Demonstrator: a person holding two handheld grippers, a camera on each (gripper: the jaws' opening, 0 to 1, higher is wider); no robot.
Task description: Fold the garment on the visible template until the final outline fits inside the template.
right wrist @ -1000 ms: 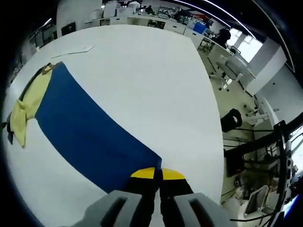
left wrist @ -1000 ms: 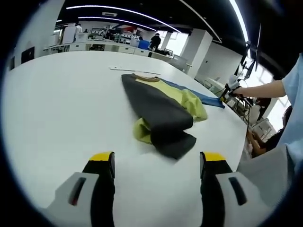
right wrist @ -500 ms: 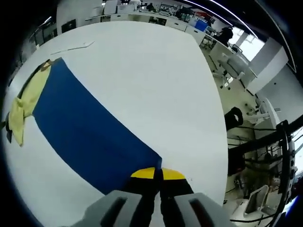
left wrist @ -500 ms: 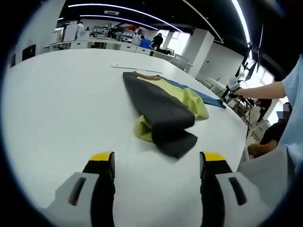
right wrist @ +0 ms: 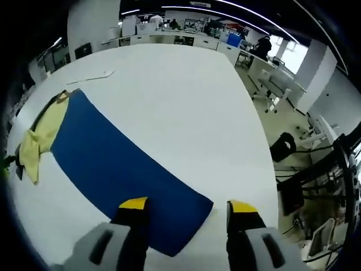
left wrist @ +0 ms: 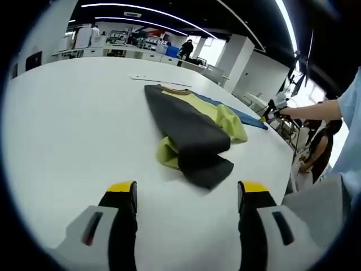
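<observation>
- Opened now: right gripper [right wrist: 188,206], let go of blue template [right wrist: 121,178] near worktop [right wrist: 180,101] edge.
- Left gripper [left wrist: 187,189] wide apart, holding nothing.
- Could bunch garment [left wrist: 192,132] if grabbed badly.

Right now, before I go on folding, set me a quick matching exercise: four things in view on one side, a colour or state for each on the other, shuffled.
Things:
1. garment
2. template
3. left gripper
4. table

Colour or state:
A. white
B. flat blue sheet
C. open, jaws wide apart over bare table
D. black and yellow-green, bunched

Pairs: 1-D, 2-B, 3-C, 4-A
</observation>
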